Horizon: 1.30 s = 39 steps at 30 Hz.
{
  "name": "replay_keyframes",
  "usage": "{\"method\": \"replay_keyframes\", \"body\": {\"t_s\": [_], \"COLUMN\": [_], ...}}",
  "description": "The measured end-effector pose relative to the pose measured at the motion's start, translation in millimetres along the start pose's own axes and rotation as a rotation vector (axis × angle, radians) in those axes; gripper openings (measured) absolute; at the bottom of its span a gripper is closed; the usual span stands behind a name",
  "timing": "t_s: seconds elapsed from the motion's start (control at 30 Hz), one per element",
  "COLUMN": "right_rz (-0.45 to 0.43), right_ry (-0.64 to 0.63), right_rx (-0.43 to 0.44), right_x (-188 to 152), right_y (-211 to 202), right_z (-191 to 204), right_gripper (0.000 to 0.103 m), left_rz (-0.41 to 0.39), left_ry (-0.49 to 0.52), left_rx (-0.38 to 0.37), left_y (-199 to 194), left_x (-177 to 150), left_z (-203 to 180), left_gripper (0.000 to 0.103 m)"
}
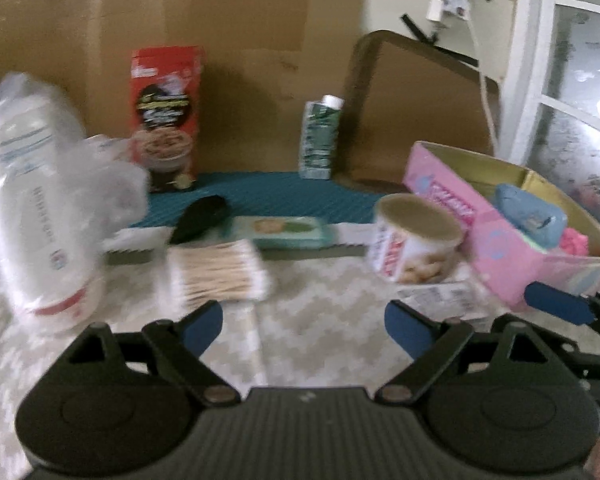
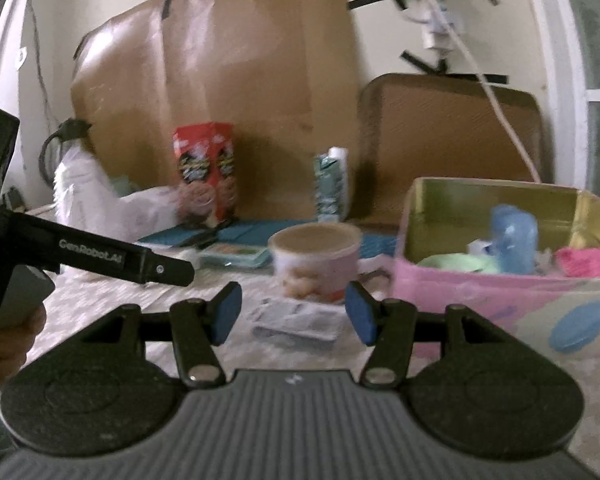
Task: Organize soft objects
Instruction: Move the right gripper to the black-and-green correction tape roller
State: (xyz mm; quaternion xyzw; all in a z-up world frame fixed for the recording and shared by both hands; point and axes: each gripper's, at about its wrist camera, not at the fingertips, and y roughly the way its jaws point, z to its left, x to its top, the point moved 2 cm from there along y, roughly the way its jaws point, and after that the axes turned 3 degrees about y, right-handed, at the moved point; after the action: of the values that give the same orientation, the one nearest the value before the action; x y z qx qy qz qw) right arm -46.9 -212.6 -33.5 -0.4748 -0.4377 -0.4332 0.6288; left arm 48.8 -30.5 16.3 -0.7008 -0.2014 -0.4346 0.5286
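A pink box (image 2: 500, 300) with a gold inside stands open at the right of the table. In it lie a blue pack (image 2: 514, 236), a pink fluffy piece (image 2: 586, 262) and a pale green piece (image 2: 456, 262), perhaps cloth; blur hides detail. A bundle of cotton swabs (image 1: 216, 274) lies flat at the middle. A clear bag of white pads (image 1: 32, 200) stands tilted at the left.

Glossy pink cardboard box (image 2: 500, 304), crinkly clear plastic bag (image 1: 40, 184), matt brown cardboard sheet (image 2: 228, 80).
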Motion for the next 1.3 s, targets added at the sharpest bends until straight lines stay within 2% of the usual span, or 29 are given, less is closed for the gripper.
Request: {"method": "replay_keyframes", "body": {"t_s": [0.47, 0.57, 0.8, 0.97, 1.03, 1.17, 1.27, 1.3], "right_rz": [0.067, 0.084, 0.138, 0.217, 0.251, 0.258, 0.248, 0.241], "right_ry": [-0.092, -0.112, -0.143, -0.114, -0.086, -0.042, -0.021, -0.014], "right_rx": [0.052, 0.067, 0.085, 0.089, 0.094, 0.110, 0.124, 0.124], "right_x": [-8.9, -11.2, -17.8, -21.2, -22.5, -20.4, -16.8, -14.0], "right_y": [19.1, 23.3, 35.6, 48.2, 53.6, 56.4, 59.4, 61.7], "right_z": [49.7, 57.8, 71.5, 70.2, 67.0, 63.6, 62.0, 61.6], "right_gripper": [0.062, 0.062, 0.064, 0.076, 0.077, 0.078, 0.076, 0.072], "left_rz": [0.019, 0.009, -0.026, -0.039, -0.050, -0.065, -0.073, -0.076], "left_ry": [-0.065, -0.093, -0.049, -0.087, -0.115, -0.166, -0.187, -0.193], "left_rx": [0.095, 0.087, 0.139, 0.107, 0.076, 0.041, 0.023, 0.019], "left_y": [-3.2, -5.5, -10.0, -10.7, -12.3, -14.0, -14.4, -14.6], "left_x": [-33.3, -33.9, -35.1, -35.7, -37.0, -38.3, -38.5, -38.6], "left_z": [58.3, 67.7, 74.5, 80.7, 85.1, 92.4, 95.5, 96.4], "left_gripper": [0.093, 0.095, 0.096, 0.097, 0.097, 0.099, 0.099, 0.099]}}
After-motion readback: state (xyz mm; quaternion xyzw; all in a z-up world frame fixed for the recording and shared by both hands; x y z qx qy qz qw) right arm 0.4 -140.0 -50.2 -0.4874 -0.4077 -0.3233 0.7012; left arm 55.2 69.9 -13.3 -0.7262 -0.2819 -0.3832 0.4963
